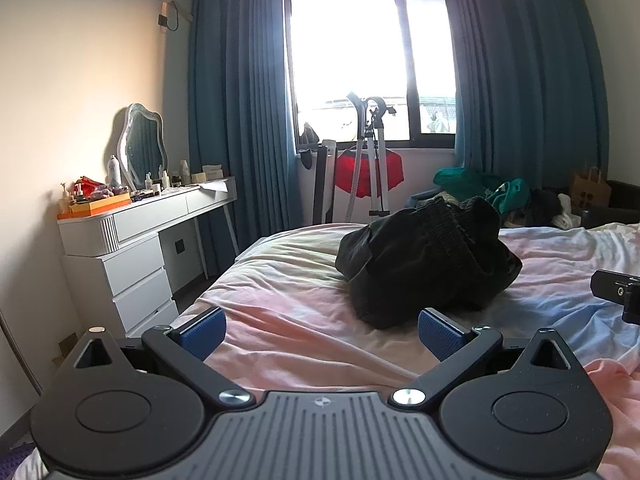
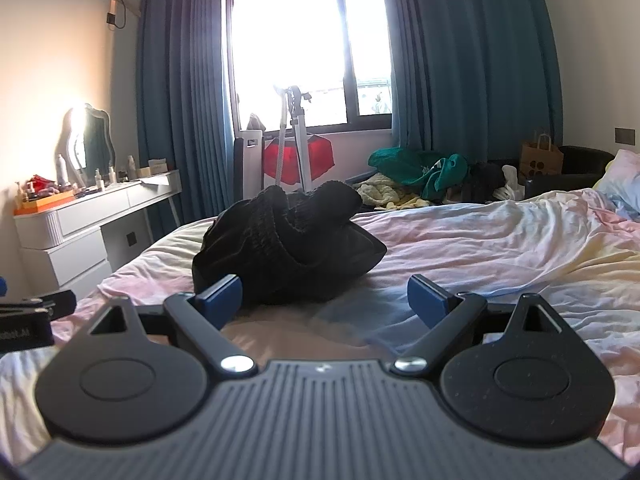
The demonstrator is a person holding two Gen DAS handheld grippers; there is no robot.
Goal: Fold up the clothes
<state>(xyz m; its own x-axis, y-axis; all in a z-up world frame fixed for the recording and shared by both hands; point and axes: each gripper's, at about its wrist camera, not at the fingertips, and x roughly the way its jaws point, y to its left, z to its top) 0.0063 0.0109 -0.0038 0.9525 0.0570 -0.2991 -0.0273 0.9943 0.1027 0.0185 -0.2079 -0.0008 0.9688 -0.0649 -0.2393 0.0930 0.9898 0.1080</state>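
Observation:
A crumpled black garment [image 1: 428, 260] with a ribbed knit band lies in a heap on the bed [image 1: 280, 300]. My left gripper [image 1: 322, 330] is open just in front of it, blue pads spread wide, nothing between them. In the right wrist view the same black garment [image 2: 288, 248] sits ahead and slightly left. My right gripper [image 2: 324, 300] is open too, its left pad close to the heap's near edge. The right gripper's body [image 1: 618, 292] shows at the right edge of the left wrist view, and the left gripper's body [image 2: 32, 316] at the left edge of the right wrist view.
The bed sheet [image 2: 500, 248] is wrinkled pink, white and yellow, with a pillow [image 2: 624, 180] at far right. A white dressing table [image 1: 132, 232] with a mirror and bottles stands left. A pile of green and other clothes [image 2: 424, 176] lies beyond the bed, near a garment steamer [image 1: 372, 160] by the window.

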